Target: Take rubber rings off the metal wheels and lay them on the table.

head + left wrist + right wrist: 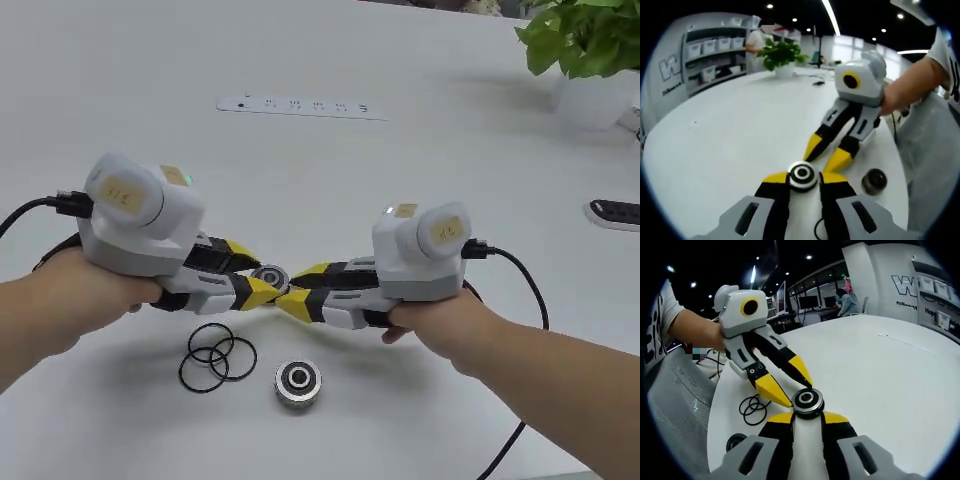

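A metal wheel [270,277] with a dark rubber ring around it hangs above the white table [420,160], and my left gripper [262,275] is shut on it. The left gripper view has the wheel [802,175] between its yellow tips. My right gripper [293,288] faces it from the right with its jaws apart, tips at the wheel's edge. From the right gripper view the wheel [807,401] sits just beyond my own tips, and the left gripper [795,390] reaches in from the left. Three loose black rings [215,357] lie overlapped below. A second wheel [298,382] rests beside them.
A white power strip [300,106] lies at the far side of the table. A potted plant [590,40] stands at the back right, with a dark flat device [615,212] at the right edge. Black cables trail from both grippers.
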Tool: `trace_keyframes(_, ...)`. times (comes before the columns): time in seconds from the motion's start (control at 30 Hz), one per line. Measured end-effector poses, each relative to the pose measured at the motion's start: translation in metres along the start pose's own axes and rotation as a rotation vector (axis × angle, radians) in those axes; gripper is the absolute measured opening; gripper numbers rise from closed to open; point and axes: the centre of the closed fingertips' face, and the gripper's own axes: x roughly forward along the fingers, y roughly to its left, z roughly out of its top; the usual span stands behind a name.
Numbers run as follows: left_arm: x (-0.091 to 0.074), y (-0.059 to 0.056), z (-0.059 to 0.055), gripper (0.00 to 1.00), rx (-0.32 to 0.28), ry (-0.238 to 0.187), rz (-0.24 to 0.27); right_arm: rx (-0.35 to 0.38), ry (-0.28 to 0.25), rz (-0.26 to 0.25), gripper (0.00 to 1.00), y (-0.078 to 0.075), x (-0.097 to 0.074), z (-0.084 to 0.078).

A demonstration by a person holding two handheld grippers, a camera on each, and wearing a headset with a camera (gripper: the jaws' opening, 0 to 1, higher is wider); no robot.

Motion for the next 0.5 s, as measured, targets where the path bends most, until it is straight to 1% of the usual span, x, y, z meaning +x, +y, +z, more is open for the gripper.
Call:
trace_keyframes(0.13, 0.0015, -0.0005, -0.0001, 0.22, 0.005, 0.002, -0.001, 0.002, -0.002, -0.003, 0.17, -0.0008, -0.0001, -0.0001)
trace_keyframes(0.33, 0.0038, 0.0035, 0.0, 0.16, 0.02, 0.002, 0.01, 0.004, -0.007, -0.007, 0.17, -0.0024, 0.0006, 0.001)
trace_keyframes(0.4, 0.0045, 0.0044, 0.0002, 0.15, 0.038, 0.006, 0.015, 0.005, -0.007, -0.006, 0.17, -0.0026, 0.0013, 0.0006)
trace_keyframes(0.5, 0.0063, 0.0028, 0.0003, 0.15, 0.076, 0.011, 0.021, 0.006, -0.008, -0.004, 0.17, -0.0028, 0.002, -0.0002)
